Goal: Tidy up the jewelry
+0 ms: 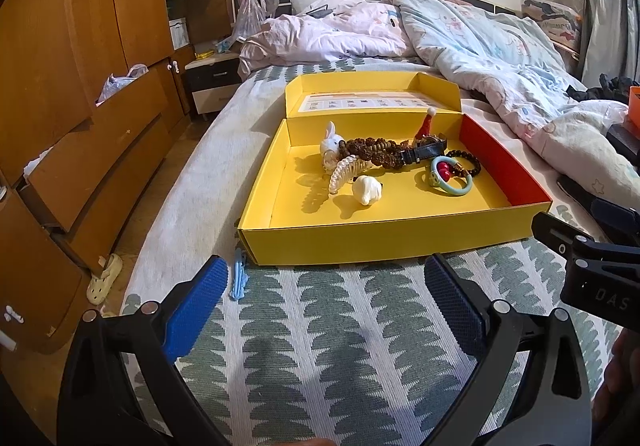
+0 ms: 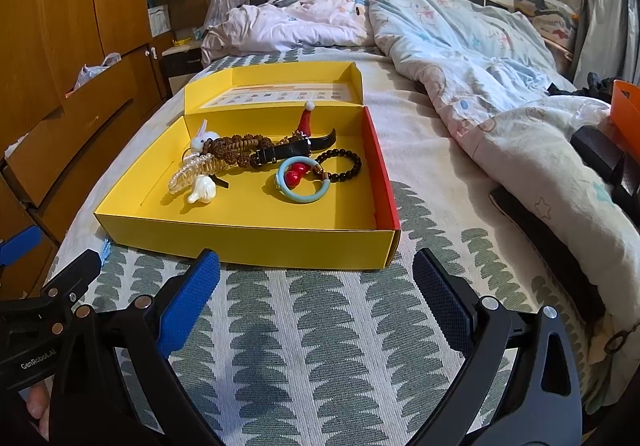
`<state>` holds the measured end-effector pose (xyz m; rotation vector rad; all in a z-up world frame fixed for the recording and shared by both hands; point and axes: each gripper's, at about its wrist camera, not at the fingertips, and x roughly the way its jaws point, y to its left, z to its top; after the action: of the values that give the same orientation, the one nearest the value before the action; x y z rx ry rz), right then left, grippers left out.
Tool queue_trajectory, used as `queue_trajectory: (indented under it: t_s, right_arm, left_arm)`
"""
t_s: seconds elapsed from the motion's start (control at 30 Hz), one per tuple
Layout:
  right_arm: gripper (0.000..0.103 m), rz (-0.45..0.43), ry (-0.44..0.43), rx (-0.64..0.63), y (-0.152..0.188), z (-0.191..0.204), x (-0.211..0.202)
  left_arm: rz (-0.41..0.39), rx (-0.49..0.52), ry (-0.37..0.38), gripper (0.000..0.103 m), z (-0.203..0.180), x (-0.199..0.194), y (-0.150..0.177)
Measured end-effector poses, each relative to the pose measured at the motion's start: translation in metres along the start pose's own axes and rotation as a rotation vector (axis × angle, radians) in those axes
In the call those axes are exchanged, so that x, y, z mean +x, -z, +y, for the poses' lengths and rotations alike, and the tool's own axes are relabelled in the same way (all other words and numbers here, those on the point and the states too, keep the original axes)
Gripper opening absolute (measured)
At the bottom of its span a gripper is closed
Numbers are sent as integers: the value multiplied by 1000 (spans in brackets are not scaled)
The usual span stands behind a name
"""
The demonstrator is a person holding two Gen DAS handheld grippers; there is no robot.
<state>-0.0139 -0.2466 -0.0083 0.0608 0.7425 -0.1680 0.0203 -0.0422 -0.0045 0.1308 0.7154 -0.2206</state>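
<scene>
A: How far along were we with the jewelry?

B: Nearly done, we judged. The shallow yellow cardboard box with one red inner wall sat open on the leaf-patterned bedspread, and almost everything lay inside it: the brown wooden bead strand, the black leather-strap watch, the glossy black bead bracelet, the pale blue ring-shaped bangle, the clear pearly claw clip and the white rabbit charm, bunched toward the box's 12 o'clock side.

A: Anything left out?

B: One light blue hair clip lay on the bedspread just off the box's 7 o'clock corner.

A: And our tools?

B: The left gripper and the right gripper hovered side by side at the box's 6 o'clock edge, jaws spread wide, holding nothing
</scene>
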Motion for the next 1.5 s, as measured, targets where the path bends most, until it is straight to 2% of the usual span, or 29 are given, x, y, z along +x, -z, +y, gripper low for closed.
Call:
queue_trajectory:
  t_s: [1.5]
  right_arm:
    - [97, 0, 3, -16, 1, -2, 1]
  left_arm:
    - [0, 5, 3, 97, 3, 0, 1]
